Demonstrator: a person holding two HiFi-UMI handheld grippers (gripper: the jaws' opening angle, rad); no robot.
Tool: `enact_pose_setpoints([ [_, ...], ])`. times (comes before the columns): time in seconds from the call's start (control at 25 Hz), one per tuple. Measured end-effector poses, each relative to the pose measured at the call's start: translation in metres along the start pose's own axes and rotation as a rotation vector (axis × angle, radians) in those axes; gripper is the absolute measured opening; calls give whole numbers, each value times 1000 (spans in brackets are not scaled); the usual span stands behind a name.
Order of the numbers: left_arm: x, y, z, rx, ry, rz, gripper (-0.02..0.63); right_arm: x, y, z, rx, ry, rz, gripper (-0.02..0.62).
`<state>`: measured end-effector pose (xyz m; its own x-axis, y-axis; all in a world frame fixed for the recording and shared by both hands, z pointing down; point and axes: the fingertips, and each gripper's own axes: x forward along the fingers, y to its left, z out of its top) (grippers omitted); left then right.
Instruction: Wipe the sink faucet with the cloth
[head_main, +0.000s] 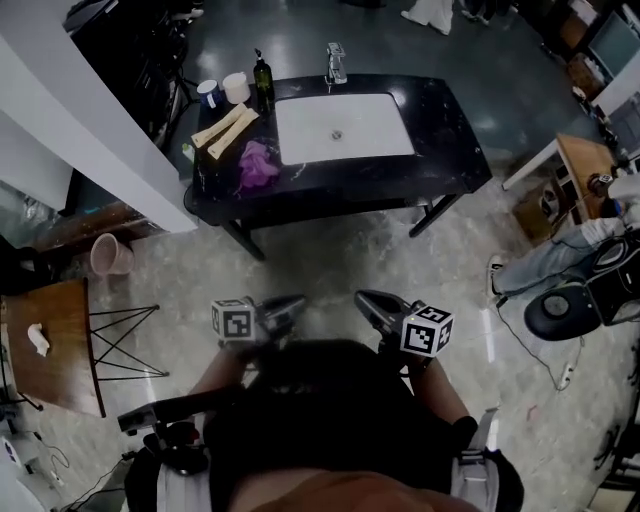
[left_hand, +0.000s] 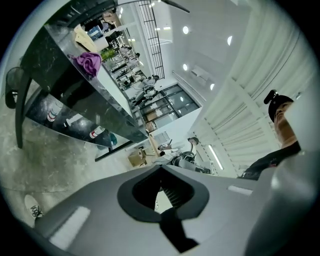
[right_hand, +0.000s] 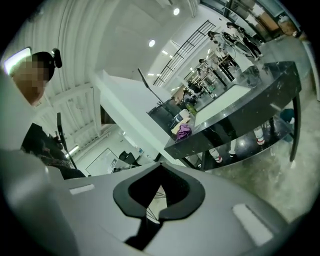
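In the head view we find a dim room lit from overhead: the white sink (head_main: 343, 127) is the brightest patch, the pale floor (head_main: 330, 250) carries a dull sheen, and the person's dark torso (head_main: 340, 420) at the bottom edge shows almost no detail. In both gripper views we note strong fisheye bending inside a black rim, ceiling lights (left_hand: 185, 30) that flare white, and the left tongs (left_hand: 161, 167) and right tongs (right_hand: 160, 165) rendered soft, close to the lens.

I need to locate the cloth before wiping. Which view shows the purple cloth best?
The head view: seen from above, the purple cloth lies on the black counter, left of the white sink. The left gripper view shows the cloth tilted at the counter's edge; the right gripper view, a small distant patch.
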<state>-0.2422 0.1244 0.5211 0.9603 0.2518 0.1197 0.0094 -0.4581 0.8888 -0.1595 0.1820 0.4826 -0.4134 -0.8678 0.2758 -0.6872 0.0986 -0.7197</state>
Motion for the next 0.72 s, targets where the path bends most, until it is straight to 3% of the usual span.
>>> enact_pose_setpoints([
  [0.32, 46, -44, -79, -12, -58, 36, 2, -72, -15, -37, 12, 63, 70, 11],
  [0.72, 39, -56, -113, -36, -137, 91, 2, -92, -4, -59, 14, 114, 140, 9],
])
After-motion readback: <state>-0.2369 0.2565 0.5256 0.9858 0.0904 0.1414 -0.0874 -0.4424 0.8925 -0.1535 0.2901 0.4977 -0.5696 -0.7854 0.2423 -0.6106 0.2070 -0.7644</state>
